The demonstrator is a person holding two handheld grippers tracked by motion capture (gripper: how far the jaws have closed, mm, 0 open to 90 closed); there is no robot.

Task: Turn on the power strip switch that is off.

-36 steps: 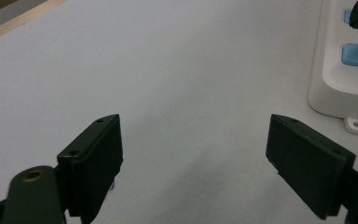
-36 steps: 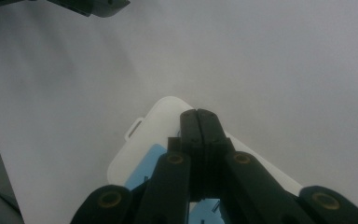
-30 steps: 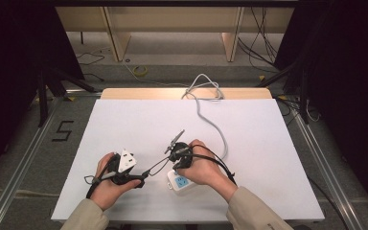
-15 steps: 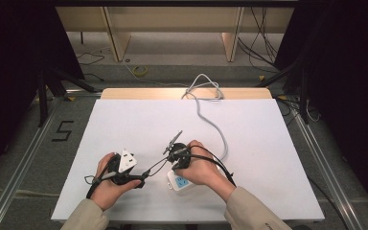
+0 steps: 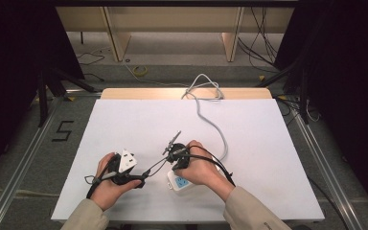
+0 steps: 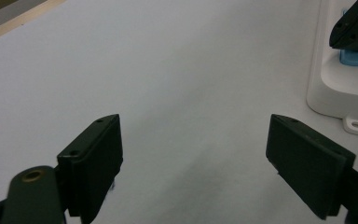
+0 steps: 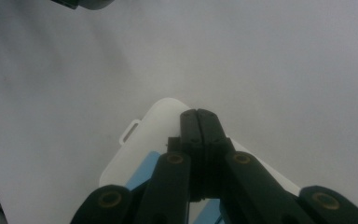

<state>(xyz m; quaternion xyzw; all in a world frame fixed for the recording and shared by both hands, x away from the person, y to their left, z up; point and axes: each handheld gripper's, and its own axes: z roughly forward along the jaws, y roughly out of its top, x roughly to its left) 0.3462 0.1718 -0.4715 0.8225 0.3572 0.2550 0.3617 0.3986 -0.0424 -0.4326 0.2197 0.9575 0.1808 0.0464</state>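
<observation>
A white power strip [image 5: 181, 183] with blue socket markings lies near the table's front edge, under the person's right hand. Its grey cable [image 5: 214, 125] runs to the back edge of the table. My right gripper [image 5: 178, 162] is shut directly over the strip. In the right gripper view the two jaws [image 7: 198, 115] are pressed together with nothing between them, above the strip's rounded end [image 7: 142, 137]. My left gripper [image 5: 136, 179] rests low on the table left of the strip, open. Its jaws [image 6: 193, 127] stand wide apart over bare white table, with the strip [image 6: 340, 81] to their right.
The white tabletop [image 5: 124, 124] stretches far to the back and both sides. A loop of cable [image 5: 203, 88] lies at the back edge. Metal rails [image 5: 24, 153] and dark stands flank the table on the floor.
</observation>
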